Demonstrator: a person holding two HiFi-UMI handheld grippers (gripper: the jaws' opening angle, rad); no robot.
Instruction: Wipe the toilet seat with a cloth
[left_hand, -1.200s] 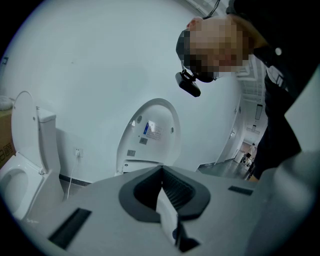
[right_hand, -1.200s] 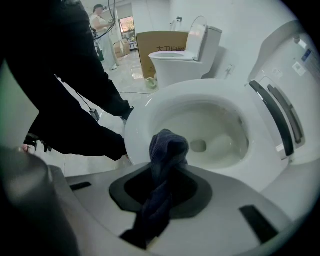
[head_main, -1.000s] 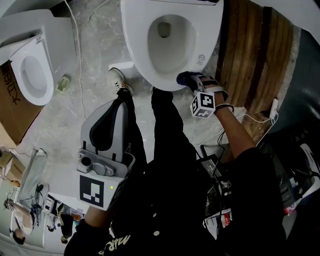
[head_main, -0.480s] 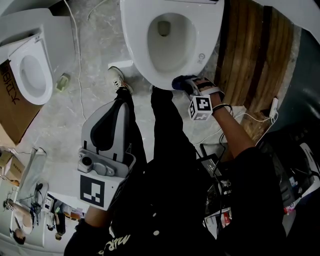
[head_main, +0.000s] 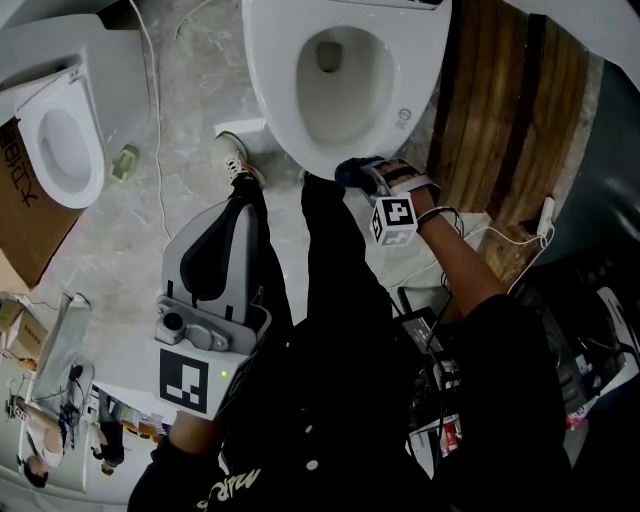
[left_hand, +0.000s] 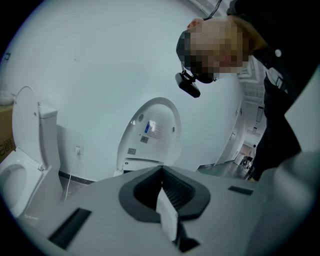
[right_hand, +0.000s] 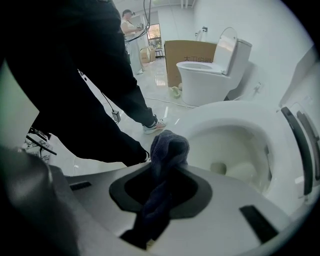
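Note:
A white toilet seat (head_main: 270, 90) rings the bowl at the top of the head view. My right gripper (head_main: 372, 176) is shut on a dark blue cloth (head_main: 352, 170), which presses against the seat's front rim. In the right gripper view the cloth (right_hand: 167, 150) bulges out past the jaws, with the seat (right_hand: 227, 117) and bowl just beyond. My left gripper (head_main: 205, 300) hangs low at the left beside the person's leg, pointing away from the toilet. In the left gripper view its jaws (left_hand: 165, 192) are together with nothing between them.
A second toilet (head_main: 60, 140) stands at the far left beside a cardboard box (head_main: 25, 215). A white cable (head_main: 155, 110) trails over the marble floor. The person's shoe (head_main: 238, 160) rests near the bowl's base. Wooden boards (head_main: 510, 110) lie at the right, with cables and gear (head_main: 440, 360) below.
My right gripper has slid the cloth leftward along the seat's front rim. The left gripper has stayed where it was.

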